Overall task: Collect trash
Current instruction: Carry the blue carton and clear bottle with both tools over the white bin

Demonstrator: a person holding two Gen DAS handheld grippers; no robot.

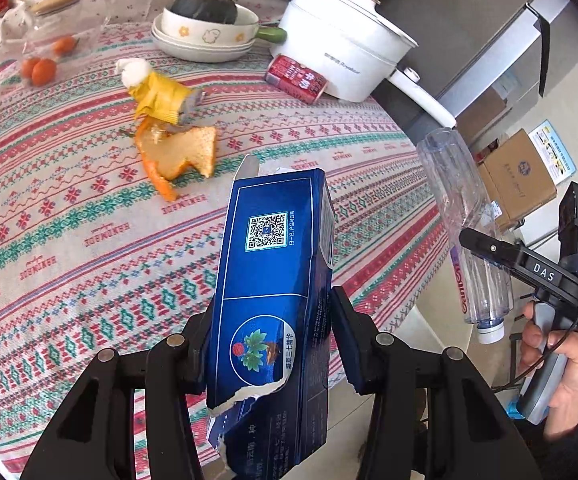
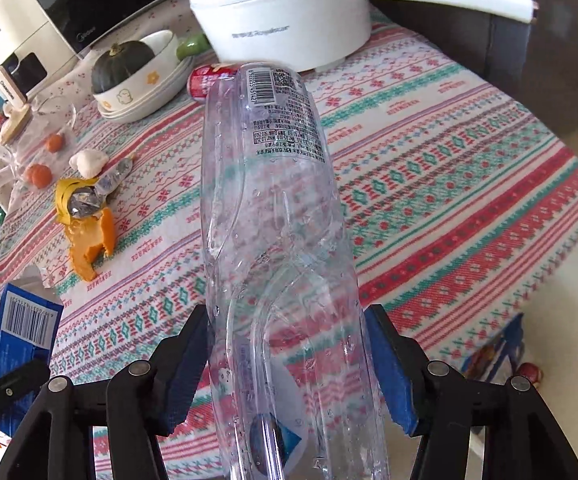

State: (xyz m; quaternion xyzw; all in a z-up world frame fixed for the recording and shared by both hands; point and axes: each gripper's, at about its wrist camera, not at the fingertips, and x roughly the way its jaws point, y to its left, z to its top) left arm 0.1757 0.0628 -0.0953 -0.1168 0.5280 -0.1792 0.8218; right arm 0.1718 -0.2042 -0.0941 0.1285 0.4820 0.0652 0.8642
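A torn dark-blue carton (image 1: 273, 280) with a QR code stood clamped between the left jaws, ragged end nearest them. A clear, dented plastic bottle (image 2: 277, 240), droplets inside, lay lengthwise between the right jaws, its barcode end pointing away.

The blue carton (image 1: 273, 280) is glossy printed cardboard with a torn, papery white edge. The bottle (image 2: 281, 240) is clear, dented plastic, shiny with droplets inside. The bench (image 1: 69, 240) wears a woven, matt patterned cloth. Far off, the white pot (image 1: 341, 56) looks smooth and satiny.
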